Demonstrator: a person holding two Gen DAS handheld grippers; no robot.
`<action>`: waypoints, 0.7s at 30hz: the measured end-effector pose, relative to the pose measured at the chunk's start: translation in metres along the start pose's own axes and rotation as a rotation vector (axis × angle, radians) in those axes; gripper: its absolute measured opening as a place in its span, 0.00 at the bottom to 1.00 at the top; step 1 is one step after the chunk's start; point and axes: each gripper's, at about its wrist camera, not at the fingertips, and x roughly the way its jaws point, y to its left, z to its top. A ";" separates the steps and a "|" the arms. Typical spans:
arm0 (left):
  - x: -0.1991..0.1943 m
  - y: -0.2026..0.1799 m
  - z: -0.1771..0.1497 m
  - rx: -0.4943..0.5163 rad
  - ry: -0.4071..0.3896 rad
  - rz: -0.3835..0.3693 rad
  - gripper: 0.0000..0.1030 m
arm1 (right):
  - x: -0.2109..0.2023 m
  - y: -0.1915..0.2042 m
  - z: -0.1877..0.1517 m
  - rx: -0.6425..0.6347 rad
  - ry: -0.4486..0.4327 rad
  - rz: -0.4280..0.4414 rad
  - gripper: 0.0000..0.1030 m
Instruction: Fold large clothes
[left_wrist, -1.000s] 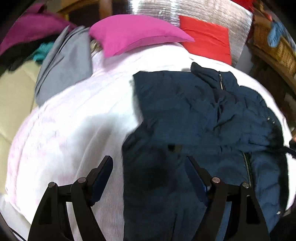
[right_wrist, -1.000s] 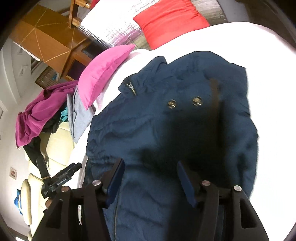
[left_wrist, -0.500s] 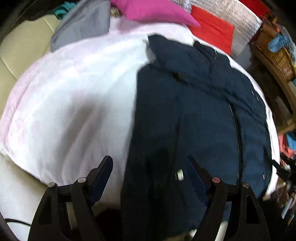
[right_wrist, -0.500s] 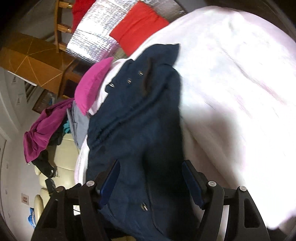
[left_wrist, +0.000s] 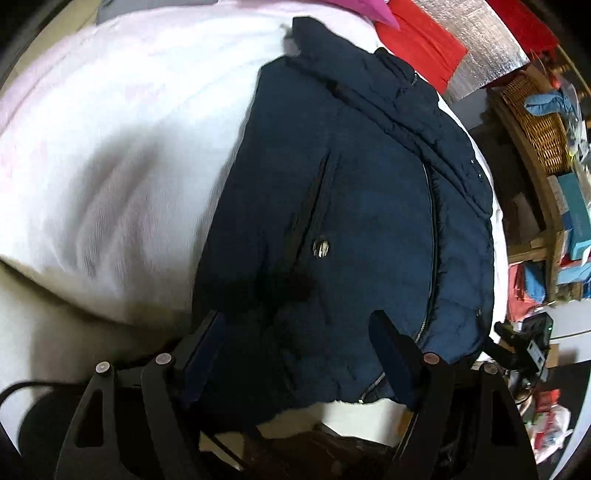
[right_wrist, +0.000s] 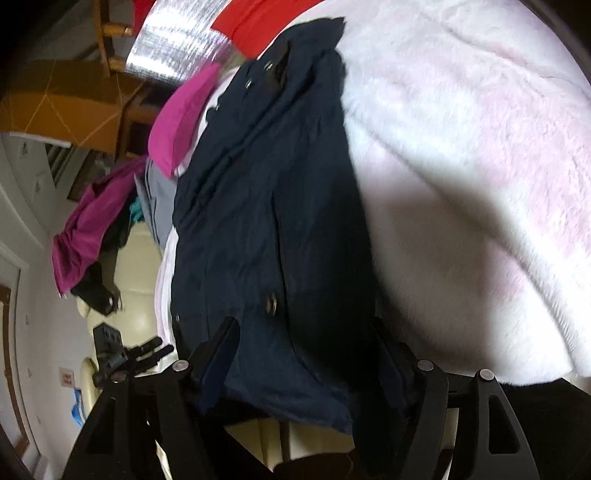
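A navy padded jacket (left_wrist: 362, 206) lies folded lengthwise on a white and pink fleece blanket (left_wrist: 122, 155), its collar at the far end and its hem at the near edge. My left gripper (left_wrist: 295, 343) hovers open over the hem's left corner, fingers apart on either side of the cloth. The right wrist view shows the same jacket (right_wrist: 266, 221) as a long dark strip with metal snaps. My right gripper (right_wrist: 303, 350) stands open over the hem's right corner, its pads clear of the cloth. Each gripper shows in the other's view, the right gripper (left_wrist: 524, 343) and the left gripper (right_wrist: 122, 354).
A magenta pillow (right_wrist: 184, 118), a red pillow (left_wrist: 424, 37) and a silver quilted panel (right_wrist: 170, 44) lie at the bed's far end. Grey and magenta clothes (right_wrist: 92, 221) are heaped on a cream sofa. A wicker basket (left_wrist: 535, 114) sits on wooden shelves.
Both grippers have drawn back from the jacket's middle to its near hem and tipped further down. The bed's near edge has come into view.
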 end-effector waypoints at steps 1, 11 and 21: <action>0.000 0.002 -0.003 -0.002 0.002 0.004 0.77 | 0.003 0.001 -0.003 -0.008 0.018 0.002 0.72; 0.022 0.004 -0.024 -0.005 0.086 0.001 0.76 | 0.031 0.007 -0.023 -0.076 0.132 -0.117 0.71; 0.041 -0.015 -0.036 0.100 0.148 0.038 0.25 | 0.027 0.007 -0.026 -0.056 0.119 -0.110 0.44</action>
